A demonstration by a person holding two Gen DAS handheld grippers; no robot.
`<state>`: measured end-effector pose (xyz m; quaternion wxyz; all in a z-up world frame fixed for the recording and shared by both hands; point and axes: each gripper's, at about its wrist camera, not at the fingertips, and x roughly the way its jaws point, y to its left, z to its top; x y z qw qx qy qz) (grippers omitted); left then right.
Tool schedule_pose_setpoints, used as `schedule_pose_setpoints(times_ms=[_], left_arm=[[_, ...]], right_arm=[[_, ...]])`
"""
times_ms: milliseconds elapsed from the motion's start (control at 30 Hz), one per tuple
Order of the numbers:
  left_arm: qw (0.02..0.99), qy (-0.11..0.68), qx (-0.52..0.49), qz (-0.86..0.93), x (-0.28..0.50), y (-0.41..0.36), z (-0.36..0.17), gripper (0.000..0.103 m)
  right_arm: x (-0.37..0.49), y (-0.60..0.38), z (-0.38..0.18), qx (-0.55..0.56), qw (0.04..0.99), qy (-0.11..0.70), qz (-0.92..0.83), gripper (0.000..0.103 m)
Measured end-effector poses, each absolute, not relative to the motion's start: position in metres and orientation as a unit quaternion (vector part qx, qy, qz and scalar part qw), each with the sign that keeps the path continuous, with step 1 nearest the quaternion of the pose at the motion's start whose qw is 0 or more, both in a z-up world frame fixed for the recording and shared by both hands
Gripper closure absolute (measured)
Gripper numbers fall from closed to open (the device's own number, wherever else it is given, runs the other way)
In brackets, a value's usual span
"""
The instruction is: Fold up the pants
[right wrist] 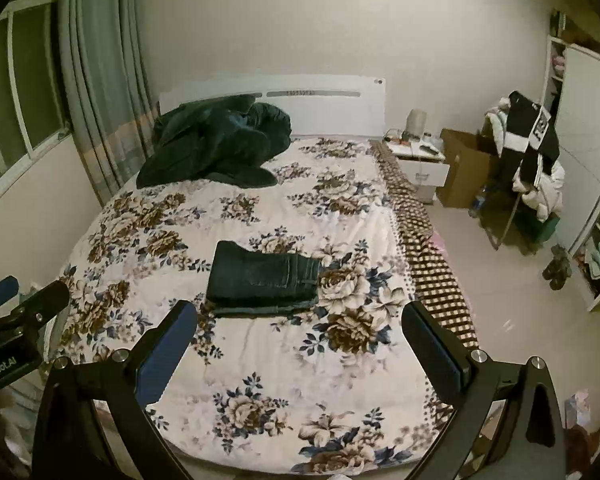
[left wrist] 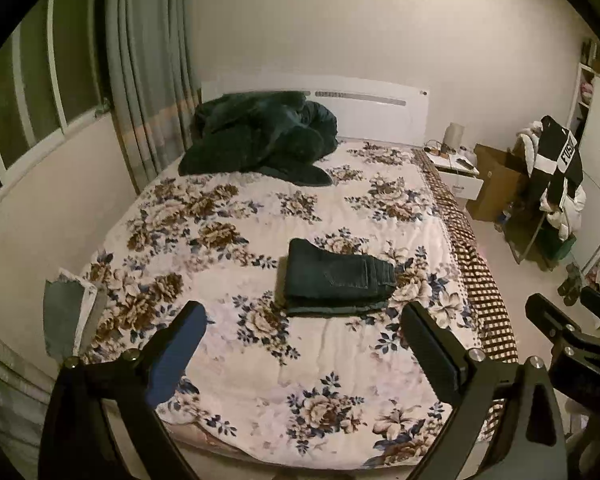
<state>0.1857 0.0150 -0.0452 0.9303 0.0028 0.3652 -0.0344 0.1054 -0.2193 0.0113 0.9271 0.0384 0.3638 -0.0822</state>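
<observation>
Dark blue jeans lie folded into a compact rectangle on the floral bedspread, near the middle of the bed. They also show in the right wrist view. My left gripper is open and empty, held back above the foot of the bed, short of the jeans. My right gripper is open and empty, also back from the jeans. The right gripper shows at the right edge of the left wrist view.
A dark green blanket is heaped at the head of the bed by the white headboard. Curtains and a window stand left. A nightstand, cardboard box and clothes-laden chair stand right.
</observation>
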Motion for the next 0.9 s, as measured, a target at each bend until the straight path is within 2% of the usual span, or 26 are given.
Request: schedule_pose_setpoints(times_ms=[900], left_arm=[[0.937,0.348,0.013,-0.033,0.166,0.021,-0.031,0.0]], right_arm=[[0.089,-0.205,0.032,0.041,0.929,0.36,-0.075,0.0]])
